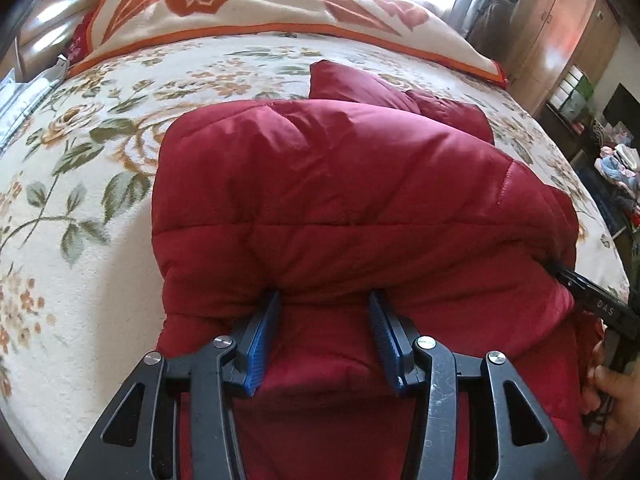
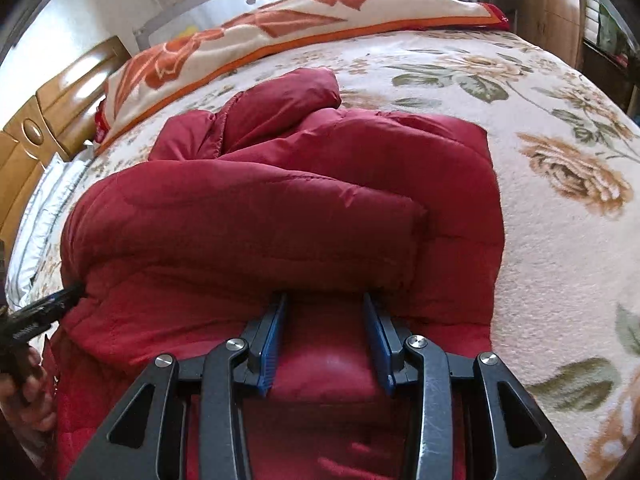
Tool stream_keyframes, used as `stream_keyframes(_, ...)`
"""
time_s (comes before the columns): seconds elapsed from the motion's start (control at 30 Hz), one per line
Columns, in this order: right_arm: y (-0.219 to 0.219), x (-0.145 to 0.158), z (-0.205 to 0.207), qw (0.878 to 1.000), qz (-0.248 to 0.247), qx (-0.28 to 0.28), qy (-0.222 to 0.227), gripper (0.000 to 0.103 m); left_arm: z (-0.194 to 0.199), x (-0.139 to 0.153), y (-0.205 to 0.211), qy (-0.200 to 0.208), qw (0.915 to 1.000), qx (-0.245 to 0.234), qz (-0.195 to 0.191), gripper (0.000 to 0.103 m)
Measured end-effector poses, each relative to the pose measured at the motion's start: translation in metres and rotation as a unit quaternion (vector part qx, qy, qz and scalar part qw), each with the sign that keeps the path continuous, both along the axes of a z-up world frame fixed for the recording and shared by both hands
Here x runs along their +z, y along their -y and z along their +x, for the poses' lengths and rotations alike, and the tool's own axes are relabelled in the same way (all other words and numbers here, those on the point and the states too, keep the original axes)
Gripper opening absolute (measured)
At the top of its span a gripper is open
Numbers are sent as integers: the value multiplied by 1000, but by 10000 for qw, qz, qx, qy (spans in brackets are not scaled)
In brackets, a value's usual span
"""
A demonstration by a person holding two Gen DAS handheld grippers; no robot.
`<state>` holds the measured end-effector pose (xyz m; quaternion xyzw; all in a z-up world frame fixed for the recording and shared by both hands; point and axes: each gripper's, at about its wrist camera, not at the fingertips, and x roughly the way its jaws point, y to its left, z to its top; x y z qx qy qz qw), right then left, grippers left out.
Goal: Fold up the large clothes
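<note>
A dark red puffer jacket (image 1: pixel 340 184) lies bunched on the floral bed cover; it also shows in the right wrist view (image 2: pixel 280 208). My left gripper (image 1: pixel 324 300) is open, its blue pads apart, with the fingertips pushed under a thick fold of the jacket near its left side. My right gripper (image 2: pixel 325 300) is open the same way, its tips tucked under the fold near the jacket's right side. The fingertips of both are hidden by fabric. The right gripper's black finger (image 1: pixel 592 300) shows at the right edge of the left wrist view.
The bed cover (image 1: pixel 80 208) is cream with a flower print. A folded orange-and-cream blanket (image 1: pixel 256 8) lies at the far side. A wooden headboard (image 2: pixel 44 128) stands at the left, a wooden wardrobe (image 1: pixel 560 28) and cluttered shelves at the right.
</note>
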<state>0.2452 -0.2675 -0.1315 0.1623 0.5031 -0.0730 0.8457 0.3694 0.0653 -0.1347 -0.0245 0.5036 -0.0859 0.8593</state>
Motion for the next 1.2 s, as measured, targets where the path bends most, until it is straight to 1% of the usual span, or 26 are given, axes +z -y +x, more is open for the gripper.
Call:
stream_keyframes(0.07, -1, 0, -2, 10000, 17, -26, 84, 39, -1, 0, 4, 40, 9999, -15, 129, 47)
stream_keyframes(0.17, -5, 0, -1, 9999, -70, -11, 95, 39, -2, -1, 11, 107, 9994, -11, 341, 47)
stream_keyframes(0.3, -6, 0, -2, 9999, -114, 63, 39, 39, -1, 1, 21, 55, 9983, 61, 581, 47)
stream_keyframes(0.37, -5, 0, -2, 9999, -105, 67, 59, 39, -1, 4, 23, 13, 9981, 95, 604, 47)
stream_keyframes(0.43, -3, 0, -2, 9999, -83, 66, 70, 39, -6, 13, 21, -35, 9986, 161, 508, 47)
stream_keyframes(0.47, -3, 1, -3, 9999, -73, 63, 70, 39, -12, 20, 18, -36, 9989, 200, 431, 48)
stream_keyframes(0.53, -3, 1, -2, 9999, -61, 73, 42, 39, -26, 33, 10, 9, 9994, 251, 253, 53)
stream_keyframes(0.6, 0, 5, -3, 10000, 30, 52, 41, 40, -45, 44, 0, 68, 9991, 342, 239, 64)
stream_keyframes(0.63, 2, 7, -4, 9999, 101, 28, 58, 42, -53, 48, -6, 107, 9987, 405, 281, 66)
stream_keyframes(0.7, 5, 14, -9, 9995, 284, -60, 102, 42, -73, 55, -21, 148, 9978, 573, 290, 66)
stream_keyframes(0.77, 6, 23, -16, 9991, 396, -118, 121, 42, -93, 61, -36, 164, 9971, 734, 149, 66)
stream_keyframes(0.87, 1, 37, -30, 9994, 319, -66, 118, 43, -122, 68, -54, 185, 9954, 944, 53, 66)
stream_keyframes(1.0, -5, 55, -53, 9990, 434, -2, 45, 57, -162, 76, -67, 203, 9937, 1100, -25, 67)
stream_keyframes(1.13, -14, 74, -84, 9984, 523, 176, 133, 59, -196, 84, -71, 240, 9933, 1128, -105, 70)
stream_keyframes(1.2, -18, 80, -100, 9982, 541, 223, 148, 61, -210, 86, -74, 253, 9936, 1098, -72, 72)
